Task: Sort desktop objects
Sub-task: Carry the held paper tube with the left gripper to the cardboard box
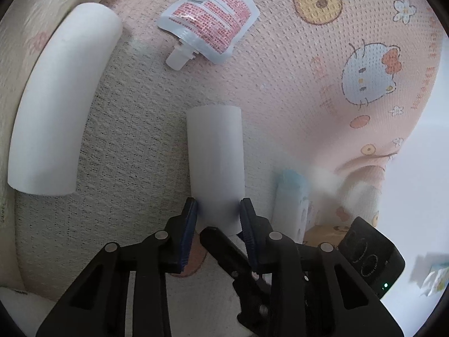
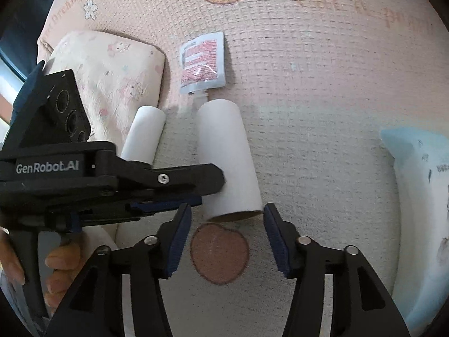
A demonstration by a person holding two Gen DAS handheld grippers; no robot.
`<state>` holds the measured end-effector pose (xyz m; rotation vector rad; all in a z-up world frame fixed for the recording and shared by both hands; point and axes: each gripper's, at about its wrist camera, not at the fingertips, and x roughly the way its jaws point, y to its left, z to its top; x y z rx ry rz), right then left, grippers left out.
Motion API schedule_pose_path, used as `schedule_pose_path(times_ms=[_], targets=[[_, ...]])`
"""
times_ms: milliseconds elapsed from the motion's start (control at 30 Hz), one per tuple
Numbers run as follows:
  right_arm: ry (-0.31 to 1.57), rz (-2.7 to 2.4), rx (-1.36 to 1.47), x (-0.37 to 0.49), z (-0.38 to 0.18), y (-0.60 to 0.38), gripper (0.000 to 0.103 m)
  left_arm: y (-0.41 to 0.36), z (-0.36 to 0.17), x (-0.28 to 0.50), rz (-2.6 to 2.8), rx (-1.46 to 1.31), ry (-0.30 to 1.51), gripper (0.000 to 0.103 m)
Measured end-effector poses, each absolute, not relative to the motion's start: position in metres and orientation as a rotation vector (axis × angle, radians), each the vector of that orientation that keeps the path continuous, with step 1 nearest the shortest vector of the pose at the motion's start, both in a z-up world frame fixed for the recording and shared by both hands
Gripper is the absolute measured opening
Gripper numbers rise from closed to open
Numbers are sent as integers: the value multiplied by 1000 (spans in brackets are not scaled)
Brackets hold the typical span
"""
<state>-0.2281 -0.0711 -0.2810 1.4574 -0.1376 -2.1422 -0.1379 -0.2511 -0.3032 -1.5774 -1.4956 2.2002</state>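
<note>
gripping a white tube (image 1: 214, 157) with the left tongs (image 1: 218, 206)

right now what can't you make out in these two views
- Near end of the tube, left wrist view: hidden behind the left gripper.
- Blue-white pack, right wrist view: cut off by the frame edge; print too small to read. Blurred in the left view.
- Pouch print: too small in both views.
- Second tube, right wrist view: lower end hidden by the left gripper.
- Right gripper: open, short of the tube.
</note>
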Motion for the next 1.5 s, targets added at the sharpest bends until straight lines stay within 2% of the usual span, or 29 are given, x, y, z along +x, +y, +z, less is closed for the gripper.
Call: schedule_pose_path(times_ms=[233, 400, 567, 767, 1000, 1233, 1400, 1467, 1500], targets=[[-208, -2173, 1501, -212, -278, -52, 41, -232, -301, -139, 2182, -1597, -1380, 33], [-186, -2219, 1517, -187, -272, -38, 41, -211, -299, -125, 2166, -1589, -1345, 33], [-271, -2257, 1527, -156, -267, -11, 41, -176, -289, -105, 2217, -1580, -1186, 33], [-285, -2274, 1617, -118, -274, 12, 41, -136, -293, -84, 2177, -1648, -996, 33], [-387, -2252, 1639, -86, -270, 31, 41, -124, -301, -61, 2090, -1660, -1065, 33], [-382, -2254, 1622, -71, -249, 31, 41, -118, -292, -49, 2157, -1640, -993, 33], [-373, -2275, 1588, -71, -234, 32, 42, -128, -286, -52, 2154, -1548, -1100, 34], [-386, -2281, 1577, -74, -229, 33, 50, -134, -287, -53, 2132, -1520, -1153, 39], [-390, -2287, 1577, -75, -228, 33, 59, -137, -289, -53, 2116, -1504, -1186, 44]])
